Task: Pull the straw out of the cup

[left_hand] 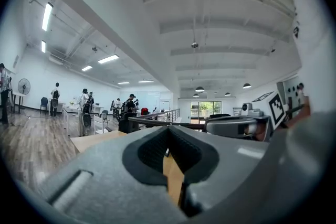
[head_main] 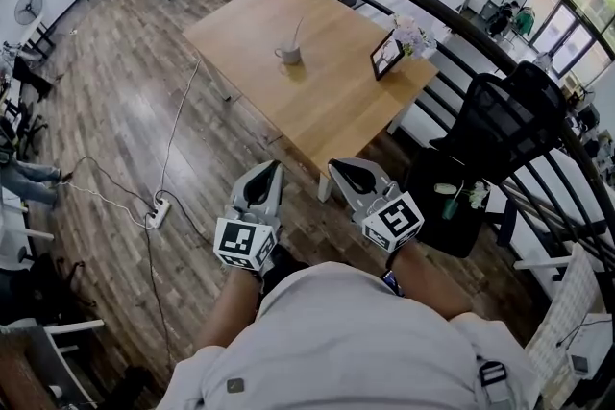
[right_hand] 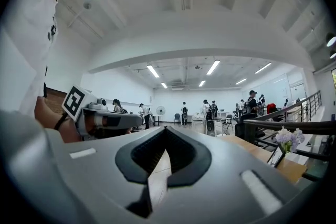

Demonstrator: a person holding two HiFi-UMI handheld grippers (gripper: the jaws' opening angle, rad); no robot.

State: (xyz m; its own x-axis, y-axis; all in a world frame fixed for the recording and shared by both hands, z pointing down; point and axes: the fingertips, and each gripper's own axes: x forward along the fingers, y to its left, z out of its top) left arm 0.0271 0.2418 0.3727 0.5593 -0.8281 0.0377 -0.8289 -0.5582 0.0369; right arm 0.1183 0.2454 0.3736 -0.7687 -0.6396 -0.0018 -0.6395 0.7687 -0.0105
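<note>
A small pale cup [head_main: 287, 56] stands on the wooden table [head_main: 327, 101], toward its far side, and a thin straw [head_main: 296, 32] leans out of it. Both grippers are held level close to the person's body, short of the table's near corner and well away from the cup. The left gripper [head_main: 274, 166] has its jaws together with nothing between them; its own view shows the tips [left_hand: 169, 127] meeting. The right gripper [head_main: 336, 164] is likewise shut and holds nothing, tips [right_hand: 167, 128] touching. The cup is hidden in both gripper views.
On the table's right side stand a small black tablet [head_main: 386, 55] and a bunch of flowers [head_main: 411, 34]. A black chair [head_main: 504, 120] and a curved railing [head_main: 538, 91] lie to the right. A power strip [head_main: 159, 209] with cables lies on the floor at left.
</note>
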